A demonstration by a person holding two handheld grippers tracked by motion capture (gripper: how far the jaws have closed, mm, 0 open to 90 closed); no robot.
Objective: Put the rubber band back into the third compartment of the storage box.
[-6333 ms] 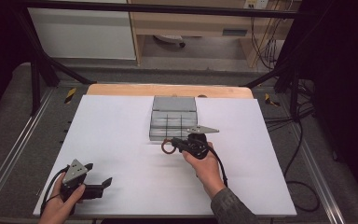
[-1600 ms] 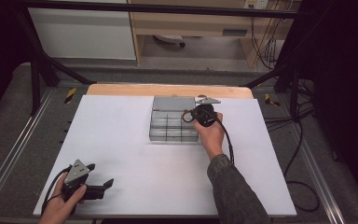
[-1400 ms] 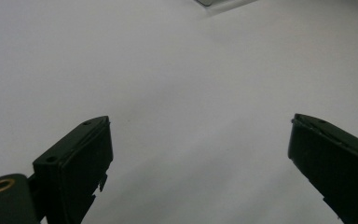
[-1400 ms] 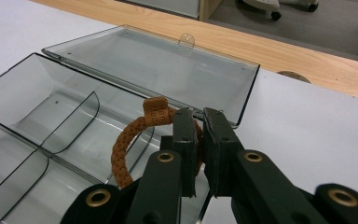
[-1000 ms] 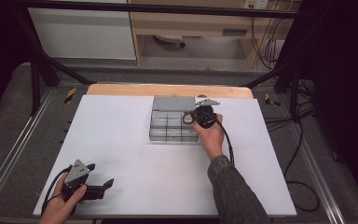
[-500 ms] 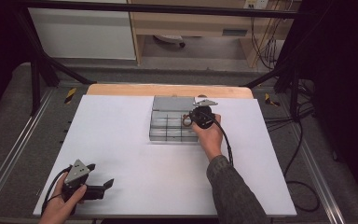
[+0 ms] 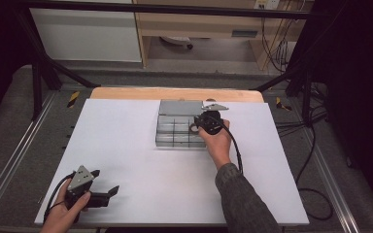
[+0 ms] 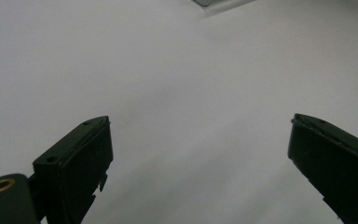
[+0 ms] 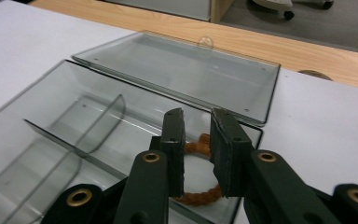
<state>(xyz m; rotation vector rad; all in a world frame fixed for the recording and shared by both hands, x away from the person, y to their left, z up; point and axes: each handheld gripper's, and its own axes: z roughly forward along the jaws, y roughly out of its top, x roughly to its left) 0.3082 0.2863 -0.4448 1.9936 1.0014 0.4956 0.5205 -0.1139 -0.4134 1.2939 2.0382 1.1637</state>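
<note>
Grippers: two — left gripper [image 7: 108, 193], right gripper [image 9: 196, 122]
Clear divided boxes: one [image 7: 175, 132] — lid open
Orange braided rings: one [image 9: 196, 198]
Hands: two [image 7: 64, 217] [image 7: 217, 141]

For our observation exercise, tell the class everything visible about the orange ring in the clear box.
The orange twisted rope-like ring lies flat on the floor of a corner compartment of the clear smoky plastic divided box, near its open lid. The right hand-held gripper stands over it, jaws narrowly apart, hiding its middle. Whether they touch it cannot be told.
</note>
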